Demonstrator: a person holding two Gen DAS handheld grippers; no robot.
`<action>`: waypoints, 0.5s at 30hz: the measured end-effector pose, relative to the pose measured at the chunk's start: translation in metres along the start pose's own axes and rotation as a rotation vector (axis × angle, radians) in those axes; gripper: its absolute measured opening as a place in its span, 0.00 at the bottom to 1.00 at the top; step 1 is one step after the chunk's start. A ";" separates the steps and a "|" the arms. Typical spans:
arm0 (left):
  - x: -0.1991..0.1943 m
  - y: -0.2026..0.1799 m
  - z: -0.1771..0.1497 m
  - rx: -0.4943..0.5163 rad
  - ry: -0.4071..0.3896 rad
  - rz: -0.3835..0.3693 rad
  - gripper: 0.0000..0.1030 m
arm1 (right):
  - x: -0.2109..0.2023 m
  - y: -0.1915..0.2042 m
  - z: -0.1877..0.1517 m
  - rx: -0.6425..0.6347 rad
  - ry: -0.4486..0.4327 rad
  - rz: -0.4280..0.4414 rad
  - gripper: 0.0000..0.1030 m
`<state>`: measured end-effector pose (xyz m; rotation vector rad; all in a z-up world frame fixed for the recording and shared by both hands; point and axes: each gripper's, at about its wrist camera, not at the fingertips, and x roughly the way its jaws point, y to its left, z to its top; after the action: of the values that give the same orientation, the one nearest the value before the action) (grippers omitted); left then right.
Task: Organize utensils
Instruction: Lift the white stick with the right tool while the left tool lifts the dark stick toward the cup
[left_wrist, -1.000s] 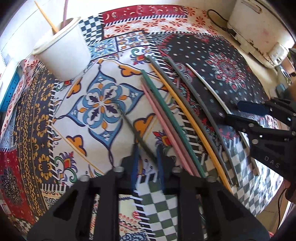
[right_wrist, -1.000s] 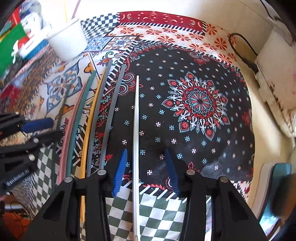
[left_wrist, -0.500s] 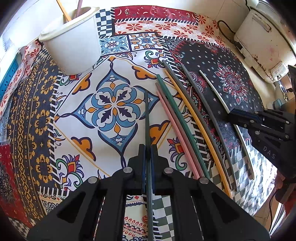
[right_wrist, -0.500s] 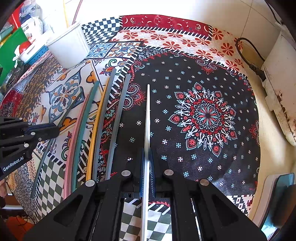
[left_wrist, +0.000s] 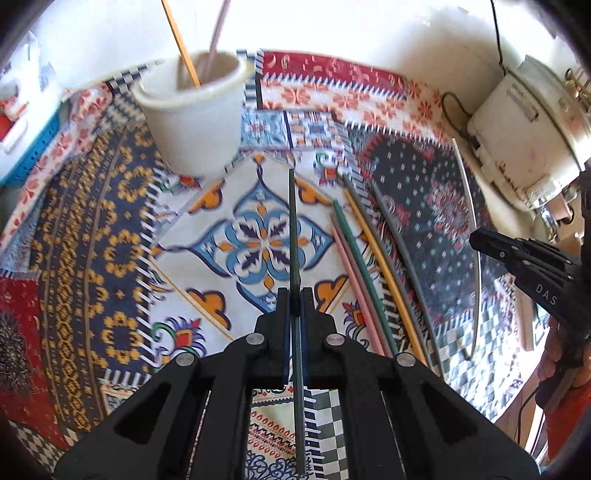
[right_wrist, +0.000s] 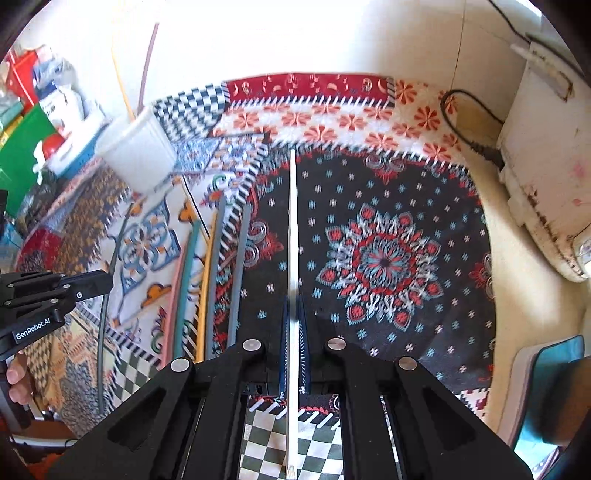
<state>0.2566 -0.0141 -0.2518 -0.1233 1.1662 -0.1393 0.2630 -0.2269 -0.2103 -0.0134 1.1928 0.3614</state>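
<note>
The bench is covered by a patchwork cloth (left_wrist: 110, 258), printed, matt and soft-looking. The white cup (left_wrist: 195, 122) looks like matt plastic with a smooth rolled rim. The dark green chopstick (left_wrist: 293, 236) pinched in the left gripper (left_wrist: 294, 306) seems smooth, matt plastic; the white chopstick (right_wrist: 293, 229) in the right gripper (right_wrist: 294, 325) has a slightly glossy smooth face. Both grippers are matt black plastic with small bright metal pins and ribbed blue pads (right_wrist: 303, 354). The loose chopsticks (left_wrist: 369, 266) on the cloth look smooth and matt. The white appliance (right_wrist: 546, 184) has a chipped, stained casing
</note>
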 end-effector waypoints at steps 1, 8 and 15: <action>-0.005 -0.001 0.001 -0.003 -0.014 0.000 0.03 | -0.003 0.000 0.003 0.004 -0.011 0.001 0.05; -0.042 -0.004 0.018 -0.011 -0.111 -0.018 0.03 | -0.031 0.001 0.016 0.016 -0.094 0.009 0.05; -0.068 -0.011 0.028 0.021 -0.193 -0.017 0.03 | -0.050 0.007 0.025 0.022 -0.161 0.011 0.05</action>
<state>0.2554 -0.0121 -0.1777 -0.1250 0.9712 -0.1516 0.2681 -0.2291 -0.1536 0.0405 1.0381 0.3530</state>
